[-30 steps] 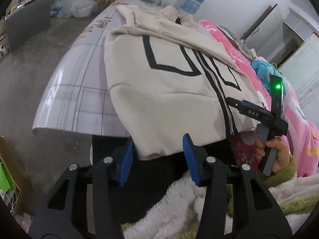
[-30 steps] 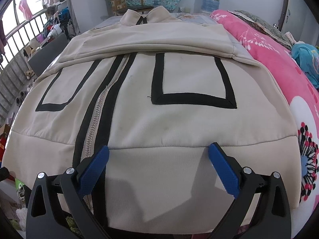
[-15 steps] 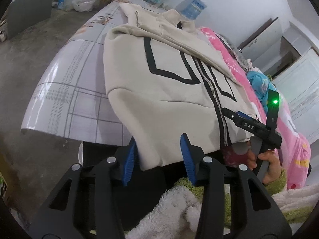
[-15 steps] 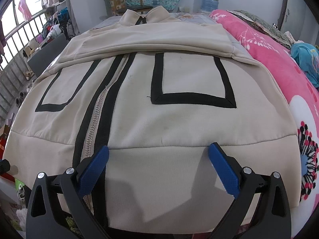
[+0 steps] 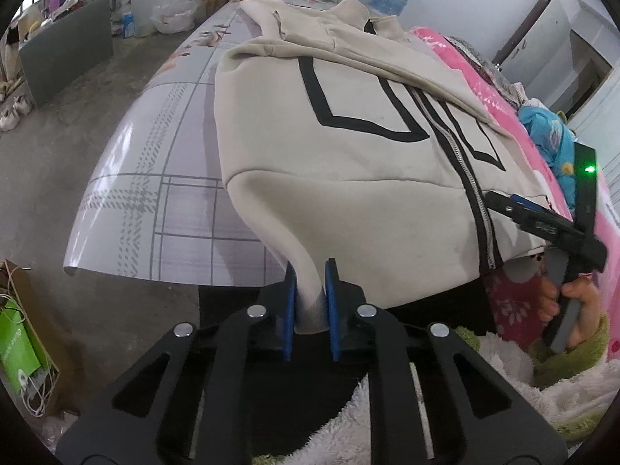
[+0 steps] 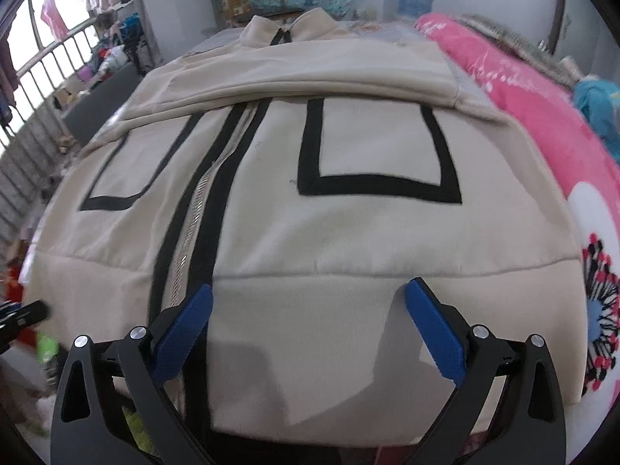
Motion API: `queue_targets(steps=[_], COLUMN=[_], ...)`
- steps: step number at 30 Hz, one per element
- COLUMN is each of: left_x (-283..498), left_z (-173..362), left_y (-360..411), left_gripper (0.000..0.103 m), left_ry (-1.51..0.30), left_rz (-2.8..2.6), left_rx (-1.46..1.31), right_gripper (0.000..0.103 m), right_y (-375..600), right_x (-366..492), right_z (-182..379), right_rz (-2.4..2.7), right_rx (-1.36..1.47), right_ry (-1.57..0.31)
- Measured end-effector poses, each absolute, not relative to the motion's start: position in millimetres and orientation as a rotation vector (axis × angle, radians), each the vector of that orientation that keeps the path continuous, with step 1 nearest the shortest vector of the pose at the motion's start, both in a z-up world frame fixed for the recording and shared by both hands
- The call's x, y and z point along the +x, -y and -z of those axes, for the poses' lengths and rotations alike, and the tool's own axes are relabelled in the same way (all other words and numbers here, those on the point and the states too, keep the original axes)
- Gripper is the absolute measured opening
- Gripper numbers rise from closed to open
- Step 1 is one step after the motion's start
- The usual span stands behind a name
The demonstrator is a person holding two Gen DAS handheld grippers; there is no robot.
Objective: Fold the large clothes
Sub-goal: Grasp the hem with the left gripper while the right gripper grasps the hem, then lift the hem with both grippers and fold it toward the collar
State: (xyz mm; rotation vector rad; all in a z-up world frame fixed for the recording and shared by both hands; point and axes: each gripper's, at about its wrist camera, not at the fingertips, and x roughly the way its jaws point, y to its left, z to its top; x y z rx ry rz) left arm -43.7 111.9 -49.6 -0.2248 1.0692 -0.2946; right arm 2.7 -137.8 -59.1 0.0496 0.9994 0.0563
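Left corner: while pinched between the blue pads of the left gripper (image 5: 310, 302), lifts in a peak off the near edge; the rest of the jacket (image 5: 348, 162) lies flat, front up, zipper (image 5: 457, 162) closed.
Right gripper (image 6: 306, 321): spread wide, hovering over the hem band just right of the zipper, gripping nothing.
Step in hand: judged to be taking both hem corners for a fold toward the collar (image 6: 286, 27).
Doing it well: bite the right corner as deep as the left, through both layers; raise both together, level, so the hem stays straight and the zipper line does not skew.
Sleeve: folded across the chest (image 6: 310, 77); better carried low so as not to drag it loose.
Edges: hem hanging just over the near edge of the desk (image 5: 155, 201); left side of the jacket well inside the desk's left edge.
Open room: bare checked top to the left, floor beyond; pink blanket (image 6: 542, 116) close along the right, little slack there.
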Motion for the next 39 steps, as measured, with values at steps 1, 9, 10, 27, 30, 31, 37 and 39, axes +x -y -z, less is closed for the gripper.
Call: queue_targets(steps=[1,9,10,27,30,31,37,39], left_x=[-44.1,-48.1,-48.2,-47.0,-48.5,-49.3,-65.7,-73.1], left_z=[49.4,48.2,48.2,51.2,50.5,49.5,19.8,5.0], left_y=[-111.6,-106.9,-107.0,-110.0,-108.9,-109.0,-113.6,-112.8], left_gripper=[0.012,0.012,0.012,0.012,0.011,0.008,0.004,0.004], left_ry=[-1.069,-1.057,-1.057,-1.054,-1.040,-1.033,-0.918,-0.870], left_rz=[0.293,0.295,0.298,0.317,0.313,0.310,0.331,0.345], left_rx=[-0.219,-0.160,-0.160,-0.178,-0.175,-0.170,-0.131,-0.098], right_gripper=[0.097,0.085,0.082,0.032,0.013,0.011,0.006,0.006], right_y=[145.7,241.1,251.3,291.2,288.3,285.6,277.8,275.8], right_x=[-0.3,-26.1,-28.6,-41.3,-47.9,-50.1,-60.8,-65.8], right_z=[54.9,8.2,7.1,36.0,45.0,46.9,23.5,12.3], right_rz=[-0.086,-0.008,0.018,0.137,0.103,0.110,0.089,0.075], right_rx=[0.084,0.241,0.246,0.288,0.323,0.305,0.273,0.266], right_ry=[-1.009,-1.027,-1.039,-1.164,-1.195,-1.191,-1.106,-1.075])
